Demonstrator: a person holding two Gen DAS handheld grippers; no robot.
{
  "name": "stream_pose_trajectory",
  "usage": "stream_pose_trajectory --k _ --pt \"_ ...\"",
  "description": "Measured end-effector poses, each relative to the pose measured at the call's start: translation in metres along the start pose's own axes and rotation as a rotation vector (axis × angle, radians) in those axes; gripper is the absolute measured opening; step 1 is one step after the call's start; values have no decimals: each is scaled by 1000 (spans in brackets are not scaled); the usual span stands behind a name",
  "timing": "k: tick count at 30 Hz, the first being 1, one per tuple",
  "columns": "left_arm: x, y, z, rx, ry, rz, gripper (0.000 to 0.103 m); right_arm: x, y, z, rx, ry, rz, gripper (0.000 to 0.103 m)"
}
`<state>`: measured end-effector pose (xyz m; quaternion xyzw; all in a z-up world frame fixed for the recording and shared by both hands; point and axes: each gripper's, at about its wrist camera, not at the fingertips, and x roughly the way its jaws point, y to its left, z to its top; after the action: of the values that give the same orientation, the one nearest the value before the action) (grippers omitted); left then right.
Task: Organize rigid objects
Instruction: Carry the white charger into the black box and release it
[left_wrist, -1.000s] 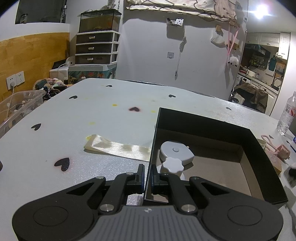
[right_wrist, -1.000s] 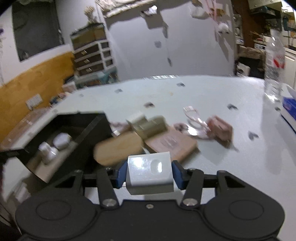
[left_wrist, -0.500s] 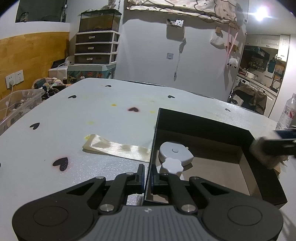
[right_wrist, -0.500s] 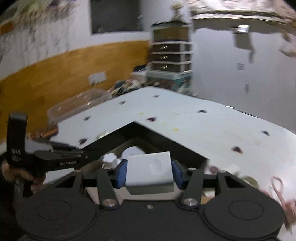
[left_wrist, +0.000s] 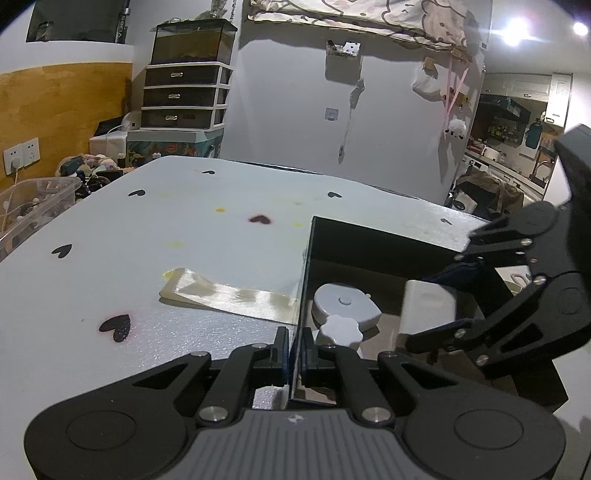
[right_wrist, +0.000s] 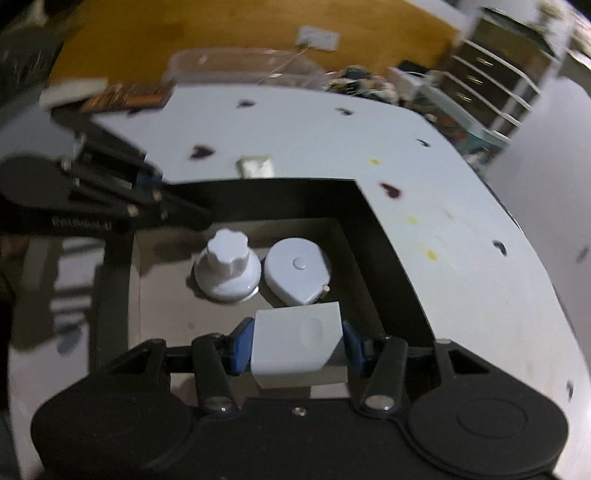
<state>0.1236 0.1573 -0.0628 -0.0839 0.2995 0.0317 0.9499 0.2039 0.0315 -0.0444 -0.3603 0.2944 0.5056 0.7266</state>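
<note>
A black open box (left_wrist: 369, 240) (right_wrist: 391, 236) lies on the white table. Inside it are a white round tape measure (left_wrist: 345, 306) (right_wrist: 299, 271) and a white knob-topped piece (left_wrist: 340, 330) (right_wrist: 227, 266). My left gripper (left_wrist: 294, 350) is shut on the box's left wall. My right gripper (right_wrist: 297, 345) is shut on a white block (right_wrist: 295, 341) (left_wrist: 424, 310) and holds it low inside the box, just in front of the tape measure. The right gripper also shows in the left wrist view (left_wrist: 517, 295), reaching in from the right.
A cream flat strip (left_wrist: 225, 291) lies on the table left of the box. A clear plastic bin (left_wrist: 33, 206) stands at the table's left edge. A drawer unit (left_wrist: 184, 96) stands beyond the table's far side. Black heart marks dot the tabletop.
My right gripper has swung left with the white block, from above the loose items on the table to down inside the box. My left gripper has stayed on the box wall.
</note>
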Motion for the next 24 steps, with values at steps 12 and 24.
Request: stream_pose_trajectory --k 12,24 --pt "1 1 0 -1 2 0 5 17 -17 8 -129 -4 -22 53" --pt "5 -3 2 0 13 23 5 -6 -23 -1 62 -25 5 84"
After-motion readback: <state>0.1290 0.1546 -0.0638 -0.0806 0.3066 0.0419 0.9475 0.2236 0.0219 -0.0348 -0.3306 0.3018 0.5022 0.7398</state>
